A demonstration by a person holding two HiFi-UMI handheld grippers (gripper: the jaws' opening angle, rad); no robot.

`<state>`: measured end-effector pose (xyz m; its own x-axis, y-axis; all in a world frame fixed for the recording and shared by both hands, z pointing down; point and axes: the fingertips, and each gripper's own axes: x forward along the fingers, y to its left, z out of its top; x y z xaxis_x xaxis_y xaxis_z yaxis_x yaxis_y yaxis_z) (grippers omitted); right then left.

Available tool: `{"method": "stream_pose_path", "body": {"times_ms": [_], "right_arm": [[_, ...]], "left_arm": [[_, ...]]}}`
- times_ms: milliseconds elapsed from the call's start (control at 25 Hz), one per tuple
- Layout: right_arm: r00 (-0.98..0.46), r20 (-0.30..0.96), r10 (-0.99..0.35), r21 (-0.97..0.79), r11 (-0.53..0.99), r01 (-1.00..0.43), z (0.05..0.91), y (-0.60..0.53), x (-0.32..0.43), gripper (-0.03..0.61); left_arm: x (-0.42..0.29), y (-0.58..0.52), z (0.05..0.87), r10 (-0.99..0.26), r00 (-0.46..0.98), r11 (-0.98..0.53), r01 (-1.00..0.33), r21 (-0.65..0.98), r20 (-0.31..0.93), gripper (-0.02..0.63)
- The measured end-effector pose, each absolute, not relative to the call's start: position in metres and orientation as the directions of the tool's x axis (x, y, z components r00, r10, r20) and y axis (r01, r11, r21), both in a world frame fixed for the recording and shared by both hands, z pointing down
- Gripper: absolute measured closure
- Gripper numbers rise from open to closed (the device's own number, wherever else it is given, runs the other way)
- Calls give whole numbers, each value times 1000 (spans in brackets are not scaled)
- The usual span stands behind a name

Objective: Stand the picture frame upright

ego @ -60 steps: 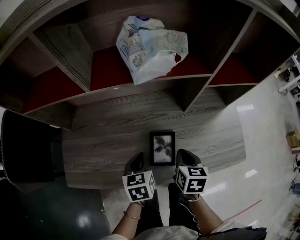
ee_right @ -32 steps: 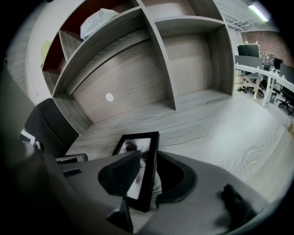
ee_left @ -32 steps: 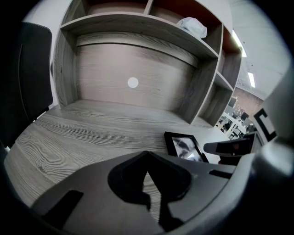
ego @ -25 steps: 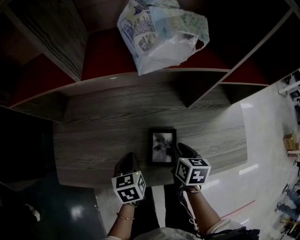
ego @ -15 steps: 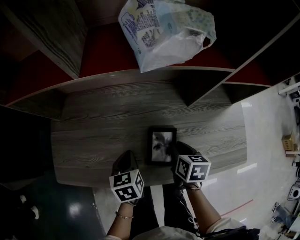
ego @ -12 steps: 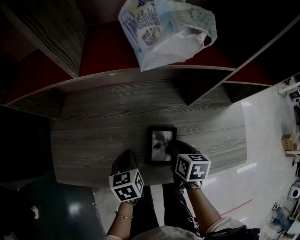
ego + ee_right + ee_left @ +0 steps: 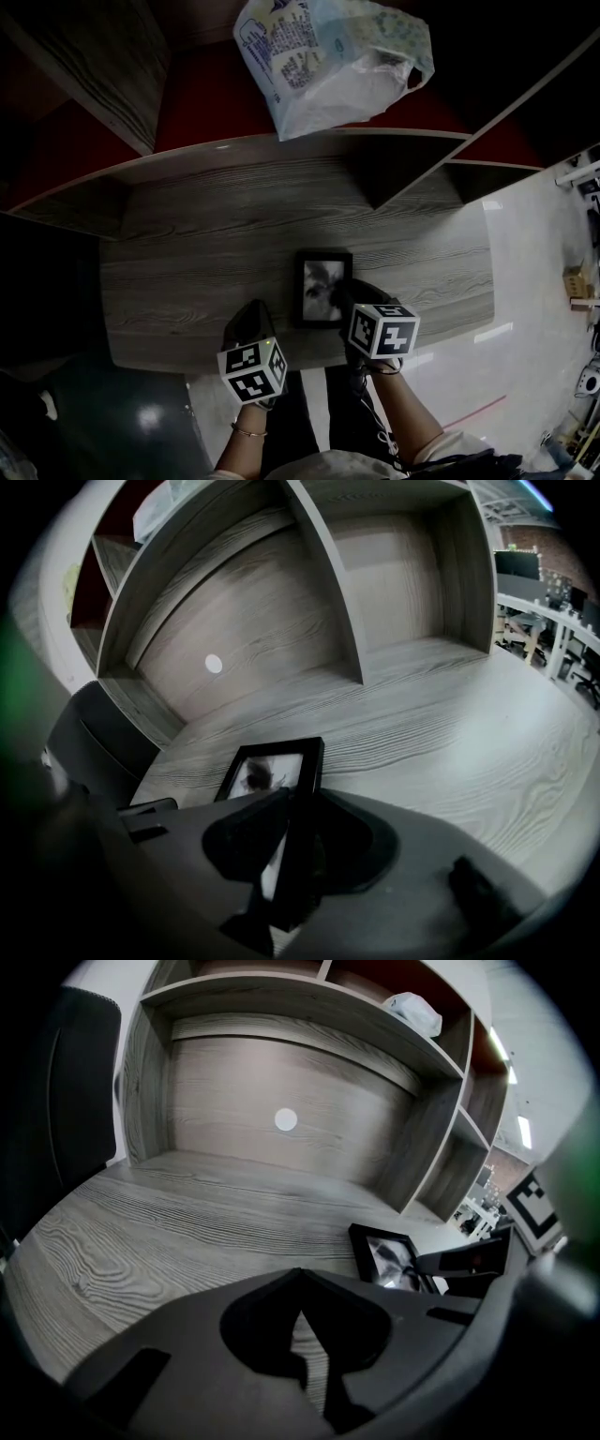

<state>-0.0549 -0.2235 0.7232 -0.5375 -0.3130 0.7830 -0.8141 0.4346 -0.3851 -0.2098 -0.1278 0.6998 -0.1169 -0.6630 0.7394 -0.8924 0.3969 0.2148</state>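
At the left, the left gripper (image 7: 248,319) is being held over the front edge of the desk (image 7: 187,262), just left of the picture frame and apart from it. In the left gripper view its fingers (image 7: 206,1354) are being pressed together at the tips. Only a thin slit of wood grain is being shown below them, and nothing is being held between them. Beyond them, a small white disc (image 7: 285,1119) is being shown on the wooden back panel above the desk.

The picture frame (image 7: 323,288) is being seen lying face up on the desk near its front edge, between the two grippers. It has a black border around a dark, blurred shape on a pale ground. Above and behind it, a white plastic bag (image 7: 328,56) is being carried by a red-floored shelf (image 7: 216,112).

The frame's right side bar is being gripped by the right gripper (image 7: 352,298). In the right gripper view that bar is being clamped between the fingers (image 7: 375,836), which are closed on it. Whether this edge is being raised off the desk cannot be told. At the far right, a pale glossy floor (image 7: 534,281) is being shown
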Motion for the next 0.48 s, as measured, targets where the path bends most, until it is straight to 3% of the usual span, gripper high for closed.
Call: {"method": "stream_pose_path", "body": {"times_ms": [480], "right_arm": [[-565,741,-361,-413,418,-809,722,-225,-51,494]], "left_arm": [[-206,-127,699,-660,-110,389,-896,212,744,612]]}}
